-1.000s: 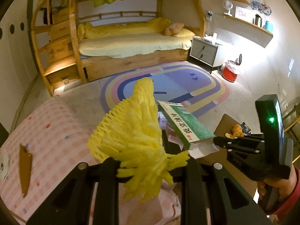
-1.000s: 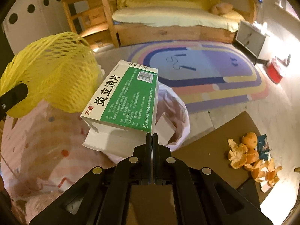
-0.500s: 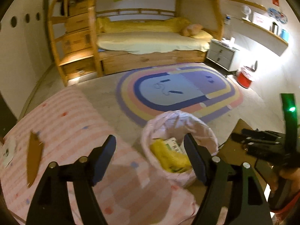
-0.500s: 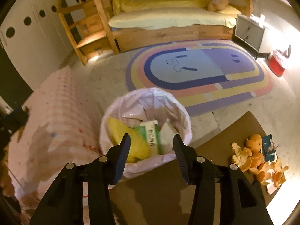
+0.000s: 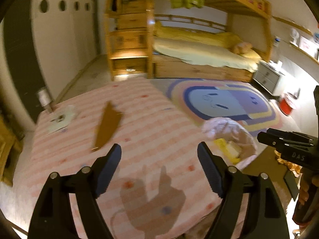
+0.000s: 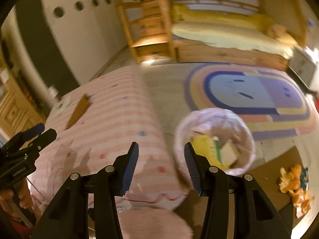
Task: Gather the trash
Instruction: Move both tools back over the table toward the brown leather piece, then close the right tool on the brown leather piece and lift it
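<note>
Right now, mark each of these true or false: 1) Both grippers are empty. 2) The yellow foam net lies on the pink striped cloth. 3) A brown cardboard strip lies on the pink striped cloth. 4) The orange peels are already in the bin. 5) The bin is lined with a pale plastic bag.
1) True. The left gripper and the right gripper both stand open with nothing between the pads.
2) False. The yellow foam net lies inside the bin.
3) True. The brown cardboard strip lies flat on the pink striped cloth.
4) False. The orange peels lie outside the bin, on a brown surface.
5) True. A pale bag lines its rim.
</note>
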`<state>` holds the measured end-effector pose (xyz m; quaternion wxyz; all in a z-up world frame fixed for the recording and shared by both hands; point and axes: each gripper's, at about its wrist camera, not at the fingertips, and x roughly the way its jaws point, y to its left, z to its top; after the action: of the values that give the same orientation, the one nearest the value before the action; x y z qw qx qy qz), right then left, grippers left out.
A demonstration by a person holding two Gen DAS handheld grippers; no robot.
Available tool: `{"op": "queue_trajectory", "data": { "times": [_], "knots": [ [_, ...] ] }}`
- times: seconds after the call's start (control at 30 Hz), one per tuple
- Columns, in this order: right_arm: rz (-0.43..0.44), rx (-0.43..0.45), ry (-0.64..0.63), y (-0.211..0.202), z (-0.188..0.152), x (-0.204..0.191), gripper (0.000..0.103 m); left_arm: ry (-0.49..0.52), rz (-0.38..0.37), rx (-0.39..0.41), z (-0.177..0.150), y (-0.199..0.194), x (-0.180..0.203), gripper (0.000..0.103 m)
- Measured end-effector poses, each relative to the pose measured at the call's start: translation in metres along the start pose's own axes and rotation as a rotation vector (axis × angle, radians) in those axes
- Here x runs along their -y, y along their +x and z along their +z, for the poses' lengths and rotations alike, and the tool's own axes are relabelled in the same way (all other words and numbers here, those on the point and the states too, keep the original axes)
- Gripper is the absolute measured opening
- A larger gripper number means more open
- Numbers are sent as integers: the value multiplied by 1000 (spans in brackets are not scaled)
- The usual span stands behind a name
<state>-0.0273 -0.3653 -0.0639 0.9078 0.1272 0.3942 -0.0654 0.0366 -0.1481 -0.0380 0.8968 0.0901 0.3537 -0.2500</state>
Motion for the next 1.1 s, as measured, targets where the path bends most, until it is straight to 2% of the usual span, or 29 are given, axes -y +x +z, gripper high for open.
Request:
{"op": "queue_trajectory", "data": {
  "times": [0.27, 0.5, 0.7, 0.8, 0.87, 0.93, 0.97, 1.1],
  "knots": [
    [71, -35, -172, 33, 18, -89, 49, -148, 196, 13, -19, -21, -106, 78],
    [112, -43, -258, 77, 38, -140, 49, -247, 342, 31, -23, -9, -178, 78],
    [142, -62, -272, 132, 59, -169, 49, -295, 392, 30, -25, 18, -211, 78],
    [148, -73, -260, 156, 70, -185, 59, -304, 395, 7, -19, 34, -223, 78],
    [126, -75, -251, 169, 76, -196, 64, -322, 395, 3, -15, 41, -231, 78],
    [90, -68, -255, 183, 83, -208, 77, -336, 394, 0, -9, 49, -239, 79],
    [65, -68, -259, 188, 85, -212, 80, -337, 402, -5, -7, 53, -243, 79],
    [-17, -103, -304, 210, 89, -224, 81, -333, 423, -19, -2, 66, -250, 79]
  ]
}}
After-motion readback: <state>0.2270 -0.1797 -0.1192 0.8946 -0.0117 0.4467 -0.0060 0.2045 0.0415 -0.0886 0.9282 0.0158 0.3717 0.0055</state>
